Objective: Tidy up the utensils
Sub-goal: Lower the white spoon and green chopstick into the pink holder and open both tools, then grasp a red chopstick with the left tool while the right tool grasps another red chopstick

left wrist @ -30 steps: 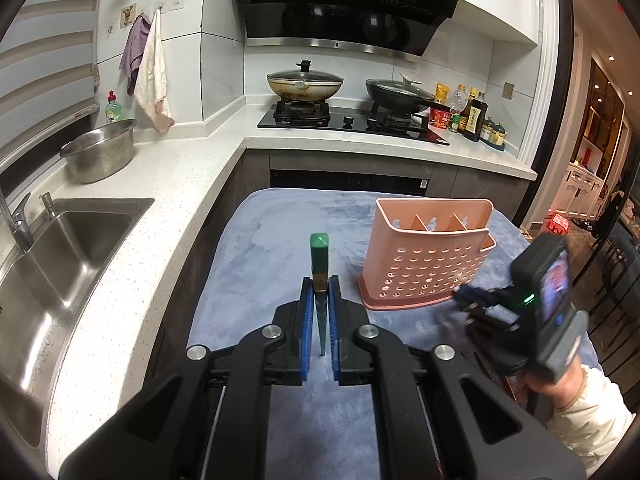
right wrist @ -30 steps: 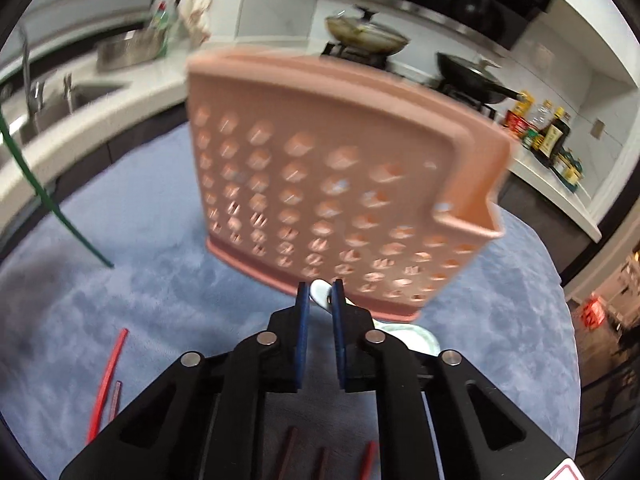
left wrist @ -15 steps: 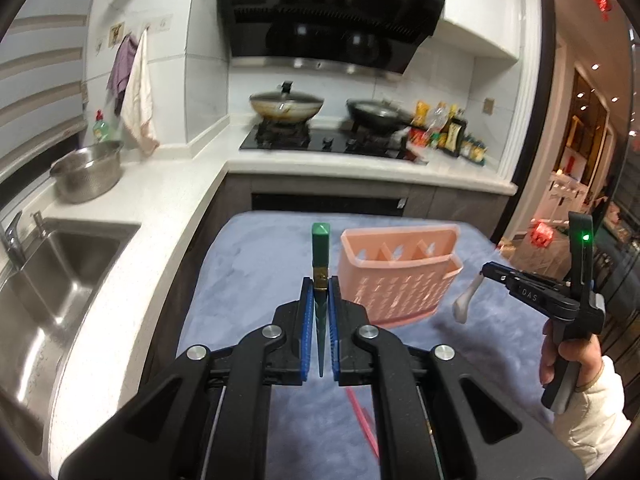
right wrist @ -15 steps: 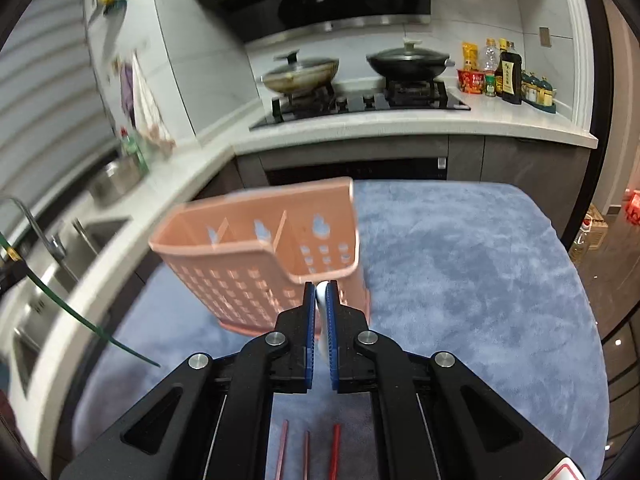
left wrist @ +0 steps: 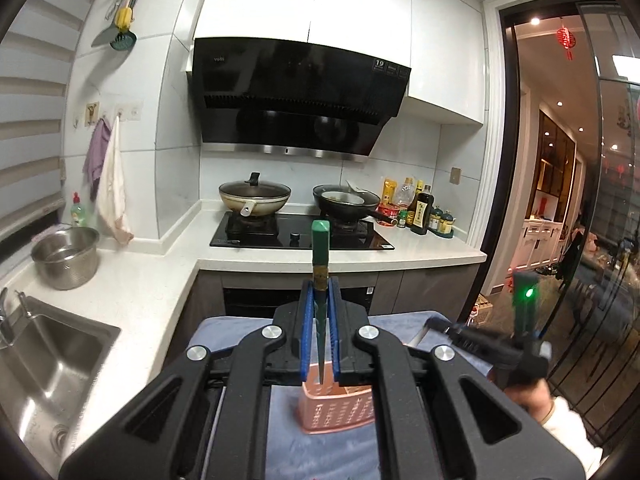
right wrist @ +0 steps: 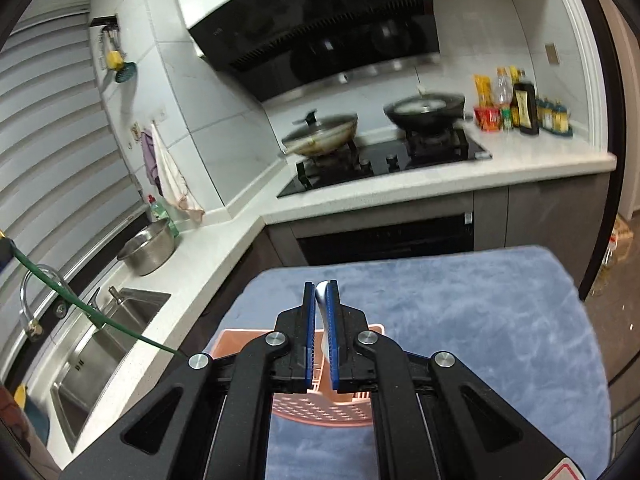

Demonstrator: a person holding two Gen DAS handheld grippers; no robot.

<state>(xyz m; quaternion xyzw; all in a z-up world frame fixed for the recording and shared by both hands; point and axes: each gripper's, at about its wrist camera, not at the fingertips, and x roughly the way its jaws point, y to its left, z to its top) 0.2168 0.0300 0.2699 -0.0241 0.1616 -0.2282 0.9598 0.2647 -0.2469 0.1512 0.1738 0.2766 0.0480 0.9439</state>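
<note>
both hand-held grippers hang right above the pink basket [right wrist: 320,408] on the desk [right wrist: 480,320], left [left wrist: 320,320] clamped on an upright green chopstick [left wrist: 320,248], right [right wrist: 320,320] pinching a white spoon [right wrist: 325,340].

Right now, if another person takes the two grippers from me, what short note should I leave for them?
Left gripper: shut on the green chopstick, held upright above the pink utensil holder.
Right gripper: shut on the white spoon, also above the holder, which stands on the blue cloth.
Done: both utensils are picked up and brought over the holder.
Left: lower each one into a compartment and release. I cannot tell which compartment each is over, or whether the tips are already inside. No other utensils show in these views, so check the cloth near you.
</note>
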